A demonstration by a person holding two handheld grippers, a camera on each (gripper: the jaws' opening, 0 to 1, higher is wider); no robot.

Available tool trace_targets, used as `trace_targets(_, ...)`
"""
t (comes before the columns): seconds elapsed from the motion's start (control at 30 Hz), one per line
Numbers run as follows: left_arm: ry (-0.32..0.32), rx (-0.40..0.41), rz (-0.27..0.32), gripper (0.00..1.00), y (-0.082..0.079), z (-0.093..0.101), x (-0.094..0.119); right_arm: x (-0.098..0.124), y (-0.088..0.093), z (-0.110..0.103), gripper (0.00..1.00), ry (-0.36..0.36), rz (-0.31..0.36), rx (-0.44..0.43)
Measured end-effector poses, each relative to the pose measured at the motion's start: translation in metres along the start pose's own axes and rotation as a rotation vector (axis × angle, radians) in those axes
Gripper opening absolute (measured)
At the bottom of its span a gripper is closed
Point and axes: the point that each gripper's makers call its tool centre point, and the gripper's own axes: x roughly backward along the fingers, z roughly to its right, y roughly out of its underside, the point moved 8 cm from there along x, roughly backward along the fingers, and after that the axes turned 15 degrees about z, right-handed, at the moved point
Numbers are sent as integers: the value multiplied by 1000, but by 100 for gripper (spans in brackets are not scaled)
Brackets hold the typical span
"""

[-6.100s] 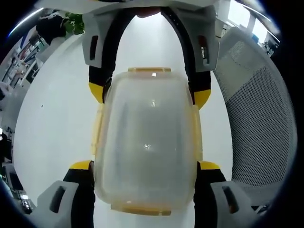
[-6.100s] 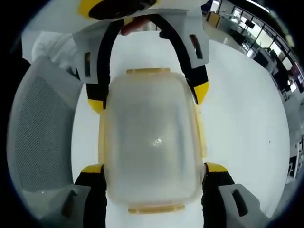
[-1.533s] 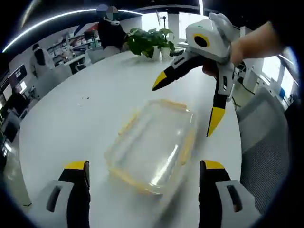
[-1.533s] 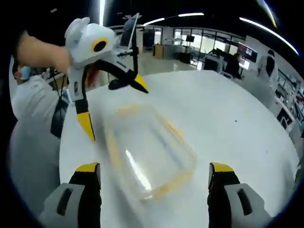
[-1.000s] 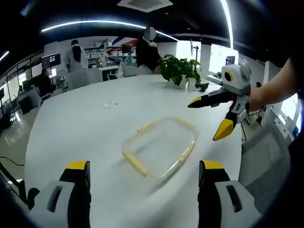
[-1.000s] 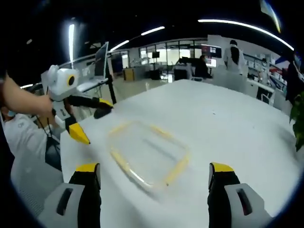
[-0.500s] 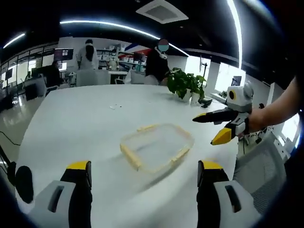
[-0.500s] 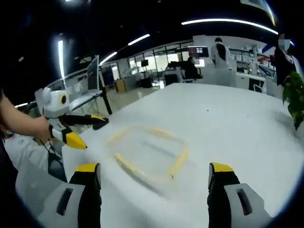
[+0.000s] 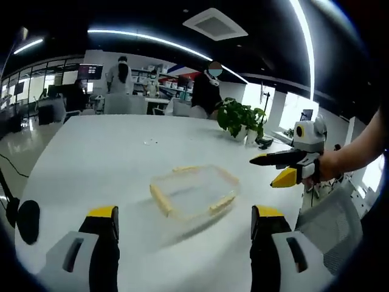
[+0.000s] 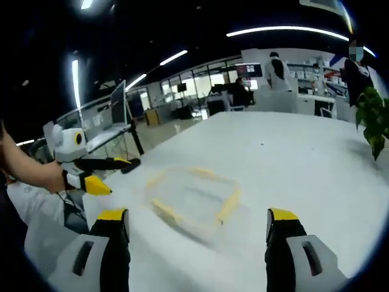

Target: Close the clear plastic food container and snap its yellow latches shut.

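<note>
Big change from 6 seconds ago: back then, pressed in tight around the clear container from above; now pulled far back and lifted up, well apart from it. Even half a second ago, a little nearer than now.

Sits flat on the white table, not far from the near edge, with nothing touching it. In the right gripper view, lies out in front too, a bit blurry. Looks to have the lid on, with the yellow latches lying down along the rim. Too small and soft to tell if all of them have clicked.

Probably means the closing and snapping is done and the job is at its end, or very close. Maybe worth 1 more look at each latch.

Left gripper: 2 yellow-tipped jaws spread wide, holding nothing, pointing level over the table toward the container. From the right gripper view, held up near the table edge, jaws a little apart, with an arm behind it.

Right gripper: jaws spread wide too, nothing between them. From the left gripper view, floats above the table beside the container, held in a hand, tips aimed sideways past a green plant.
</note>
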Motion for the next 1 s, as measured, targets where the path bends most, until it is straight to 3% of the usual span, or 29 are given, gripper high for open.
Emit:
trace_targets(0.27, -57, 31, 40, 90, 2, 5, 16, 14, 3, -4, 94, 7, 19, -13)
trace_targets(0.53, -74, 61, 51, 89, 8, 15, 30, 33, 8, -9, 94, 25, 31, -44)
trace_targets(0.8, -72, 96, 50, 88, 16, 33, 40, 52, 8, -12, 94, 25, 46, -57)
trace_targets(1.0, -61, 105, 45, 85, 22, 44, 49, 65, 19, -21, 94, 27, 39, -70)
